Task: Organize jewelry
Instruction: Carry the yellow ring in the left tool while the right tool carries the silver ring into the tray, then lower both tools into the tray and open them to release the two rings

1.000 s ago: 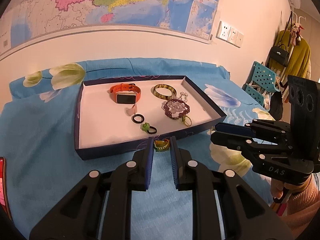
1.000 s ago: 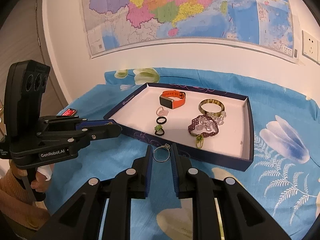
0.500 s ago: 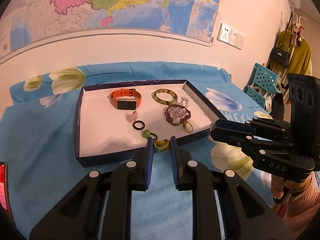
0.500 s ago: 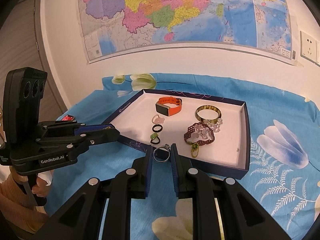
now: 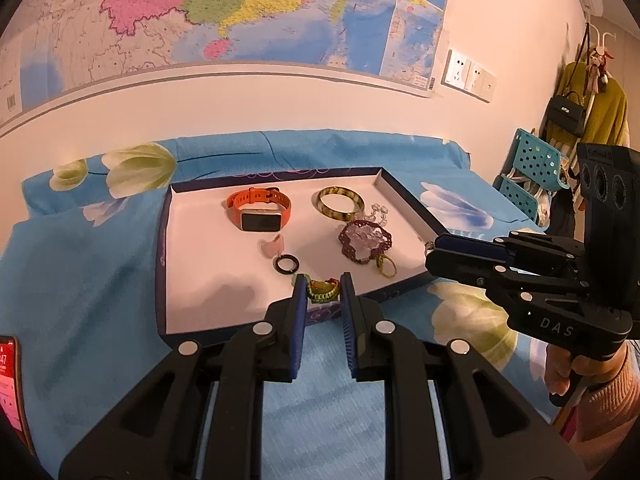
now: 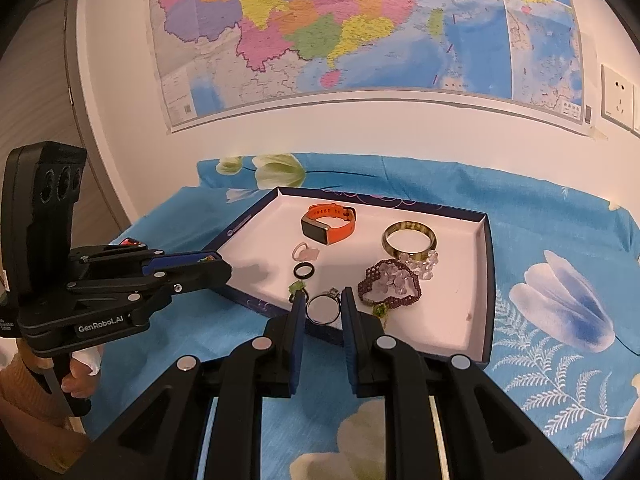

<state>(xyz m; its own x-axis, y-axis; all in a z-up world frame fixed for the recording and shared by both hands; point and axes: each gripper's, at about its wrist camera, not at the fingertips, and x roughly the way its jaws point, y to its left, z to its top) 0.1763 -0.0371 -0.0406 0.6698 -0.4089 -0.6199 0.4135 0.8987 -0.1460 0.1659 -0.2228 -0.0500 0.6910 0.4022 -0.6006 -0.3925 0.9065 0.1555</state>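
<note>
A dark blue tray (image 5: 163,264) with a white floor lies on the blue flowered cloth. In it lie an orange watch (image 5: 260,212), a green bangle (image 5: 340,203), a purple bead bracelet (image 5: 365,240), a black ring (image 5: 287,264) and a pink ring (image 5: 273,246). My left gripper (image 5: 323,290) is shut on a green and orange woven ring (image 5: 322,290), held over the tray's front part. My right gripper (image 6: 323,308) is shut on a silver ring (image 6: 322,309), held over the tray's (image 6: 489,280) near edge beside a green stone ring (image 6: 297,288).
A red phone (image 5: 10,384) lies on the cloth at the far left. A wall with a map stands behind the table. A teal chair (image 5: 528,172) and hanging coats stand at the right. The tray's left half is bare white floor.
Both grippers have moved forward with their rings, from just in front of the tray to over its front edge. Neither has let go.
</note>
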